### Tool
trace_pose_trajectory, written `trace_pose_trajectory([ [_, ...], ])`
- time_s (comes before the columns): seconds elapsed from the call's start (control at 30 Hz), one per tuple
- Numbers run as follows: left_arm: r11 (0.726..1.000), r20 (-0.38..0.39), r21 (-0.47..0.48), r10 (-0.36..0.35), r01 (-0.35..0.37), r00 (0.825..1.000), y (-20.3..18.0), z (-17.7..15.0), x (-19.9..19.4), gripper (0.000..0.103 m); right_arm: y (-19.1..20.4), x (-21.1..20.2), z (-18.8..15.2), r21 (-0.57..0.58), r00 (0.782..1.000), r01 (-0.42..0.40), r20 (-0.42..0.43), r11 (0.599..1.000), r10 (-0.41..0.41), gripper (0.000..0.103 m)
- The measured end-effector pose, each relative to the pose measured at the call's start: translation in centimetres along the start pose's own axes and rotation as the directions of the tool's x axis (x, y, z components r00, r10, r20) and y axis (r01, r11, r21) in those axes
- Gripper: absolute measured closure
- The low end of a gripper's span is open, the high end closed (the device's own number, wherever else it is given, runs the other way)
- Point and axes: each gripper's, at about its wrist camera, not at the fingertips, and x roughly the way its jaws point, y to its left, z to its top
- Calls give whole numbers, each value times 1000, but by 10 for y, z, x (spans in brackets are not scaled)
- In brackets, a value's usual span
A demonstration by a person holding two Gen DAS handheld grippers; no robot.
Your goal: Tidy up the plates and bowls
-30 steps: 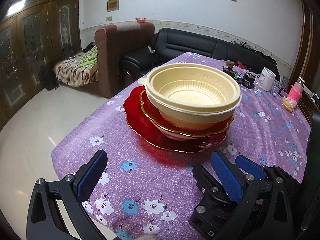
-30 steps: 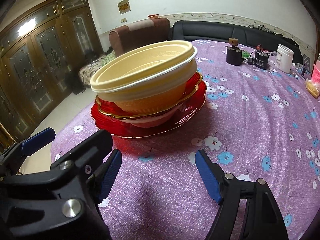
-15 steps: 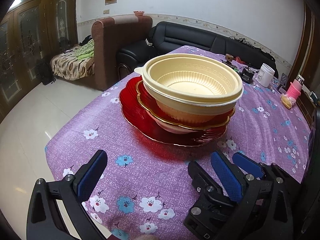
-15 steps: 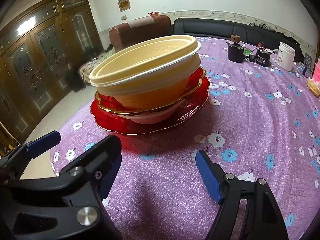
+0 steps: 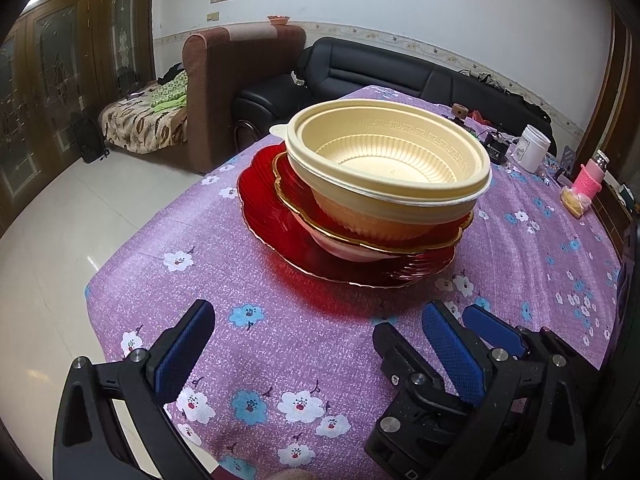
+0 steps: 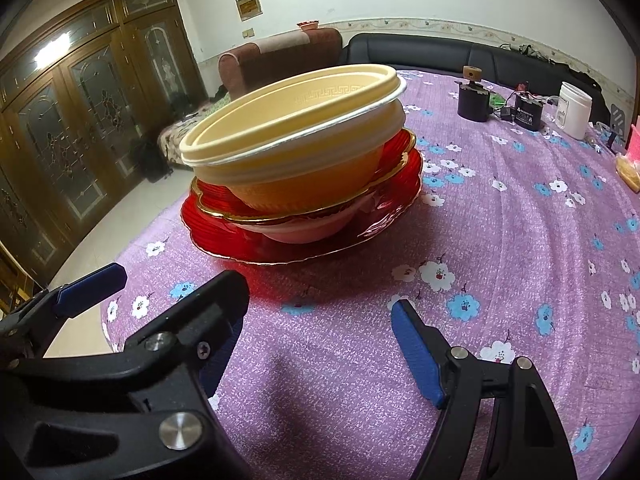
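A stack stands on the purple flowered tablecloth (image 5: pixel 280 340): a large red plate (image 5: pixel 264 216) at the bottom, a white bowl (image 5: pixel 348 250) on it, a smaller red gold-rimmed plate (image 5: pixel 292 188), and nested cream bowls (image 5: pixel 384 160) on top. The stack also shows in the right wrist view, with the cream bowls (image 6: pixel 296 128) above the red plate (image 6: pixel 224 236). My left gripper (image 5: pixel 316 348) is open and empty, short of the stack. My right gripper (image 6: pixel 316 344) is open and empty, beside the left one, also short of the stack.
At the table's far right are a white jar (image 5: pixel 534 148), a black device (image 6: pixel 474 100), a pink bottle (image 5: pixel 588 178) and small clutter. The table's left edge (image 5: pixel 96 280) drops to a tiled floor. A brown armchair (image 5: pixel 240 80) and a black sofa (image 5: pixel 400 72) stand behind.
Both grippers have drawn back a little from the stack and stay open. The stack has not moved.
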Motion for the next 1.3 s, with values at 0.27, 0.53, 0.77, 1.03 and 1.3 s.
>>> trace_pose_trajectory([
  [0.27,1000,-5,-13,19,-19,1000,3,0,3,0,-4,-1,0,9,1000,25,6,1000,-25,22],
  [0.53,999,-10,-39,27,-28,1000,12,-2,4,0,-25,1,-1,87,999,51,-8,995,-51,22],
  [0.77,999,-14,-43,30,-30,999,12,-1,6,0,-27,1,-2,90,999,52,-8,995,-52,22],
  [1.03,998,-22,-61,31,-33,999,14,1,9,0,-35,3,-1,112,998,59,-15,992,-58,22],
  [1.3,998,-27,-64,28,-30,999,14,1,11,0,-33,3,-1,112,998,60,-18,992,-58,22],
])
